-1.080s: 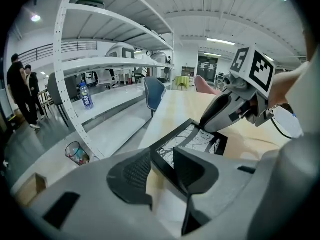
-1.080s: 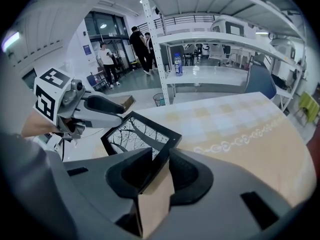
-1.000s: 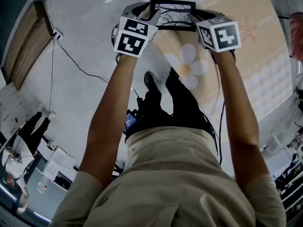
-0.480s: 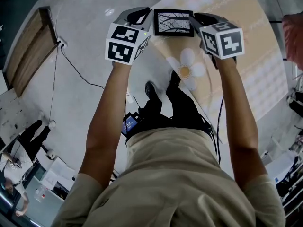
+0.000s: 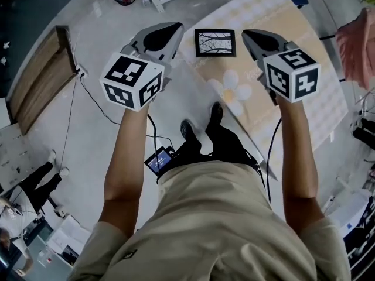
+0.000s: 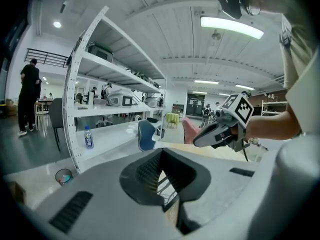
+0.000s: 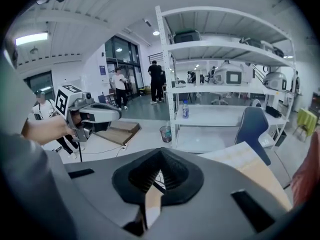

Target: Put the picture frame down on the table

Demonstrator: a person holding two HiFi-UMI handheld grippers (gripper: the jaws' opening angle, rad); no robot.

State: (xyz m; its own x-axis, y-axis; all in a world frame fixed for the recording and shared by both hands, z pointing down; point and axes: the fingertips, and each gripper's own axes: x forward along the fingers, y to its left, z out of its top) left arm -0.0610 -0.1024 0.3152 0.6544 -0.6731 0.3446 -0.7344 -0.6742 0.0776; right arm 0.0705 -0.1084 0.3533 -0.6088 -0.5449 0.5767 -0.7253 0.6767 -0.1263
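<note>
Head view: frame (image 5: 215, 43) now lies flat on the table (image 5: 325, 92), near the corner closest to me, with nothing touching it. A second ago my two grippers were at its left and right sides. Now the left gripper (image 5: 174, 29) and right gripper (image 5: 249, 37) are lifted, flanking it but apart from it. Left gripper view: jaws have just been closing and are clenched on nothing, and what looks like a sliver of frame shows through the notch below. Right gripper view: same, jaws just closed, empty, bit of table past them. My read: frame is let go and down, so the task looks done and I only need to back off.
</note>
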